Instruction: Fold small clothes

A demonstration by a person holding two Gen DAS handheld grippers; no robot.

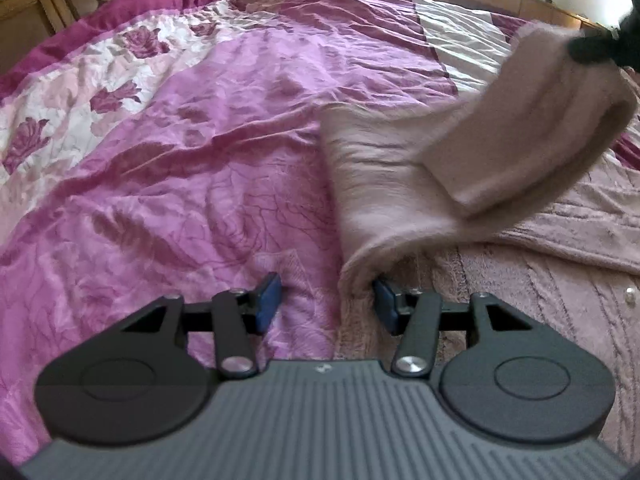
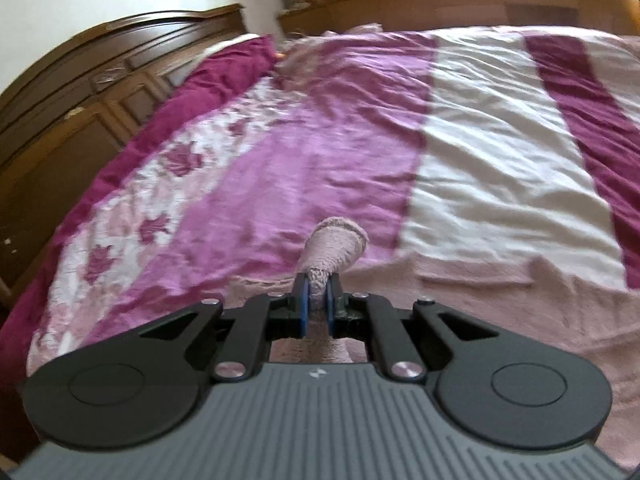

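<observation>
Covering the bed, a rumpled purple-and-white floral satin quilt (image 1: 180,128) carries my dusty-pink fuzzy knit cardigan (image 1: 520,280). My right gripper (image 2: 317,306) pinches its raised sleeve (image 2: 334,250); my left gripper (image 1: 326,304) stands half open, one pad under the cardigan's folded edge.

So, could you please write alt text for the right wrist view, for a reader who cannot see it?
The right gripper is shut on a bunched piece of a pale pink knitted garment, which sticks up between its blue pads. Behind it lies a wrinkled bedspread in purple, white and dark magenta, with a wooden headboard to the left.
</observation>
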